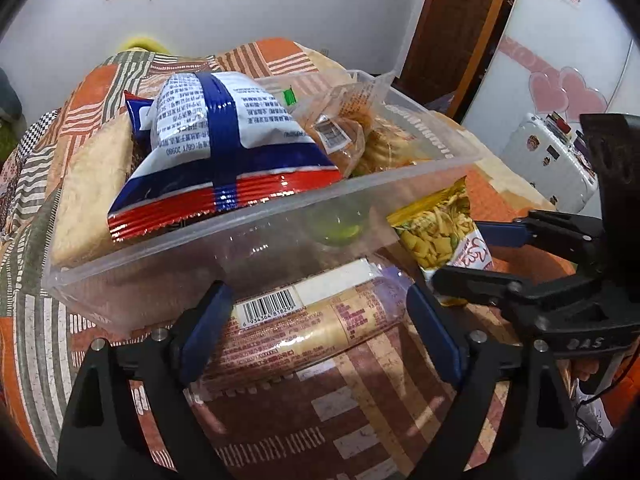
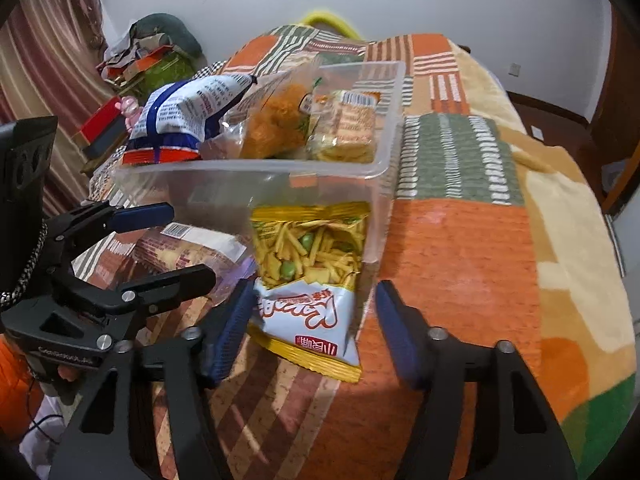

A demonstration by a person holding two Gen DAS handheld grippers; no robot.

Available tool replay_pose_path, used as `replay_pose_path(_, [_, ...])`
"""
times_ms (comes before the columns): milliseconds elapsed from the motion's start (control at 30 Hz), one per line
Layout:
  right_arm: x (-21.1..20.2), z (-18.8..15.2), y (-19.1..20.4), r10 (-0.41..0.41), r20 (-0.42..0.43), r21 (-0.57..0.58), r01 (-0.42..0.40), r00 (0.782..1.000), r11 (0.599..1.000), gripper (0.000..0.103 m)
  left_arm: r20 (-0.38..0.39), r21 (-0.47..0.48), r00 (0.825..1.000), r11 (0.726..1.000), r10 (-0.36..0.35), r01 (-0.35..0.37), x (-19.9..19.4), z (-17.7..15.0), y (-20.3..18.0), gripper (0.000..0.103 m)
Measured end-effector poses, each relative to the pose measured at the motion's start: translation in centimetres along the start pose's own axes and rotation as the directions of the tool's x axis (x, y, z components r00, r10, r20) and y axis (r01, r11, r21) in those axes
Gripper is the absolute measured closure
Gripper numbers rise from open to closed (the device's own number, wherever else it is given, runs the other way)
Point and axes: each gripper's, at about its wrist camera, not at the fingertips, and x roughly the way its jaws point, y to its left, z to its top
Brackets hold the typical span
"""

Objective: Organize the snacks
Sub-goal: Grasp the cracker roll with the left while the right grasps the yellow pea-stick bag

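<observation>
Through my left wrist camera, the clear bin (image 1: 256, 256) on the bed (image 1: 52, 152) already holds several snacks: a blue-and-white bag (image 1: 224, 152) on top, a tan packet (image 1: 92, 184) at its left, a clear pack of crackers (image 1: 352, 128) behind. Two snacks are still outside, so I judge the job well along but unfinished. The biscuit roll (image 1: 312, 328) lies on the blanket just in front of the bin, between my left fingers (image 1: 208, 336). They stand apart, one on each side of it, and I see no pad pressing on it. My right gripper (image 1: 484, 252) reaches in from the right toward the yellow bag (image 1: 436, 228).

Through my right wrist camera, the yellow bag (image 2: 308, 280) of sticks and peas leans against the bin's (image 2: 248, 184) near wall, its lower edge on the bed (image 2: 460, 240). My right fingers (image 2: 396, 336) flank its lower half, apart, with a clear gap on the right side; nothing is clamped yet. My left gripper (image 2: 164, 244) shows at the left over the biscuit roll (image 2: 192, 248). Both packs are left to lift in.
</observation>
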Motion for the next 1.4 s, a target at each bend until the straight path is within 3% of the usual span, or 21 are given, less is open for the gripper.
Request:
replay_pose_path(67, [-0.2, -0.1, 0.1, 0.018, 0.005, 0.000, -0.018, 1.000, 1.000, 0.059, -0.014, 0.020, 1.000, 1.000, 0.001, -0.001, -0.1, -0.4, -0.5, 0.014])
replay_pose_path(267, [-0.8, -0.7, 0.2, 0.003, 0.025, -0.006, -0.003, 1.000, 1.000, 0.065, -0.027, 0.083, 0.998, 0.995, 0.050, -0.048, -1.0, -2.2, -2.1, 0.014])
replay_pose_path(500, [-1.9, -1.8, -0.3, 0.015, 0.026, 0.004, -0.015, 1.000, 1.000, 0.066, -0.051, 0.015, 0.998, 1.000, -0.023, 0.024, -3.0, -3.4, -2.2, 0.014])
replay_pose_path(633, [-2.6, -2.4, -0.6, 0.011, 0.030, 0.006, -0.011, 1.000, 1.000, 0.066, -0.046, 0.008, 0.999, 1.000, -0.016, 0.016, -3.9, -3.6, -1.7, 0.014])
replay_pose_path(833, [-3.2, -2.8, -0.6, 0.004, 0.034, 0.003, -0.004, 0.999, 1.000, 0.066, -0.042, -0.047, 0.999, 0.998, 0.029, -0.031, -2.3, -2.1, 0.5, 0.014])
replay_pose_path(933, [-3.3, -2.9, -0.5, 0.005, 0.038, 0.007, -0.005, 0.999, 1.000, 0.066, -0.077, -0.079, 0.997, 0.997, -0.012, 0.006, -0.7, -2.2, 1.2, 0.024])
replay_pose_path(1067, [-3.3, -3.0, -0.5, 0.001, 0.050, 0.020, -0.002, 0.999, 1.000, 0.067, -0.052, -0.037, 0.999, 0.999, 0.016, -0.018, -0.7, -2.8, 0.3, 0.035])
replay_pose_path(1133, [-3.3, -3.1, -0.3, 0.000, 0.054, 0.019, -0.001, 0.999, 1.000, 0.068, -0.049, -0.028, 0.999, 1.000, 0.001, -0.002, -1.2, -3.1, -0.2, 0.050])
replay_pose_path(1200, [-3.3, -3.2, 0.0, 0.005, 0.059, 0.021, -0.007, 0.998, 1.000, 0.069, -0.049, -0.011, 0.999, 1.000, -0.007, 0.006, -1.6, -3.4, -0.7, 0.058])
replay_pose_path(1400, [-3.4, -3.3, 0.4, 0.023, 0.067, 0.022, -0.024, 0.997, 0.999, 0.071, -0.022, -0.021, 0.999, 0.999, 0.036, -0.037, -3.0, -4.6, -1.4, 0.058])
